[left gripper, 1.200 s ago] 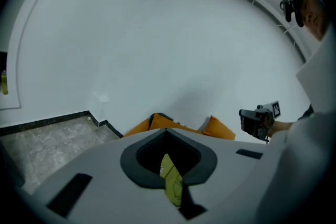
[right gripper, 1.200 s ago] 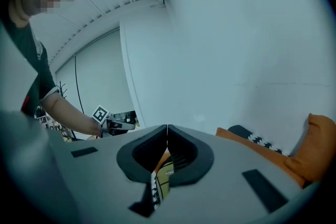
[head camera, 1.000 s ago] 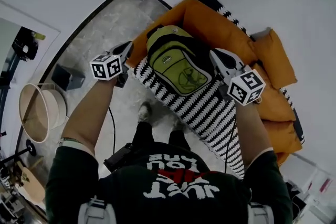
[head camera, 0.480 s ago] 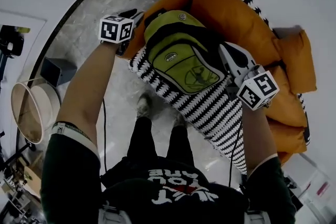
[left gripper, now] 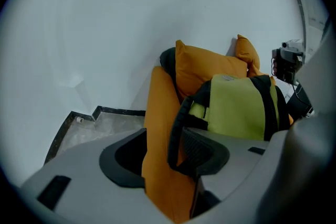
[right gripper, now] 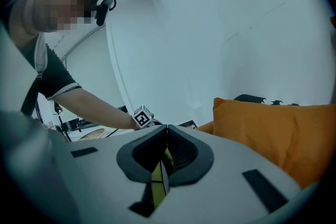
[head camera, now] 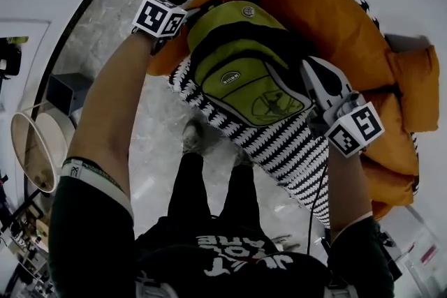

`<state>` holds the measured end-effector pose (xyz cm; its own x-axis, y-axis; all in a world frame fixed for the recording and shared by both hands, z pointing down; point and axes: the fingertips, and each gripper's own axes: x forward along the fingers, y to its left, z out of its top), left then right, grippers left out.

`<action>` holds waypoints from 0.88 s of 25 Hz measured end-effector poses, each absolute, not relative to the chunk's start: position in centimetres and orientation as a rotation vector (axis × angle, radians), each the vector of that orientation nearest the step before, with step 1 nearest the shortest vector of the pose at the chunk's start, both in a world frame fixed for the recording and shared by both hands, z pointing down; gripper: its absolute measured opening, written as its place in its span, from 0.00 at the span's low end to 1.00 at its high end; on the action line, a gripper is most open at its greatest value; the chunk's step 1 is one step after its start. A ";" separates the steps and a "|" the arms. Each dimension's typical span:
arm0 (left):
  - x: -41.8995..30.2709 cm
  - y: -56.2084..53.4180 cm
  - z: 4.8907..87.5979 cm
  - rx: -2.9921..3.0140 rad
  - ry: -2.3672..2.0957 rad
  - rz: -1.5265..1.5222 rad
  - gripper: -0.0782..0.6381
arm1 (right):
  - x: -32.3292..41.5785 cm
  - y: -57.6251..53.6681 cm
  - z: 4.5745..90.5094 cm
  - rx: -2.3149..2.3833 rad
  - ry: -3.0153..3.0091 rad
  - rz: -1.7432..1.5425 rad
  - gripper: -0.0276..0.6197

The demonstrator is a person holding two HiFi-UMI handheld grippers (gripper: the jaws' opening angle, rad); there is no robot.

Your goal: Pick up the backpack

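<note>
Home living rm: orange sofa (head camera: 314,3) w/ cushions (head camera: 412,87), striped throw (head camera: 286,150), marble floor (head camera: 119,3).

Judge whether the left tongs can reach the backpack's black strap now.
Probably yes: the left tongs are opening, and the black strap of the backpack hangs between them, beside the orange sofa.

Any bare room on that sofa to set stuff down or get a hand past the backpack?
Free: black-and-white striped blanket strip between green-and-black backpack and the blanket's near edge; orange cushion beyond the right gripper; grey marble floor in front. Crowded: backpack's top, where the left gripper's opening jaws straddle its black strap against the orange sofa arm.
</note>
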<state>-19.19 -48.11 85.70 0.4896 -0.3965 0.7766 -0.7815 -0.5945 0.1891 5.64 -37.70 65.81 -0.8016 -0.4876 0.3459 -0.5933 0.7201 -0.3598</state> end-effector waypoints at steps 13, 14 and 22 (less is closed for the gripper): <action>-15.1 -49.1 88.7 2.284 -0.823 1.231 0.38 | 5.1 -37.4 67.4 0.850 -2.703 0.709 0.09; -14.8 -49.0 89.0 2.282 -0.822 1.255 0.35 | 5.3 -37.4 67.5 0.848 -2.702 0.712 0.09; -15.0 -49.1 88.4 2.277 -0.972 1.228 0.15 | 6.0 -37.1 67.6 0.851 -2.694 0.709 0.09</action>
<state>-15.00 -49.12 88.44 0.3800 -0.3953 0.8362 -0.7232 -0.6906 0.0022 6.01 -37.07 67.56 -0.8054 -0.4784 0.3500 -0.5887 0.7146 -0.3779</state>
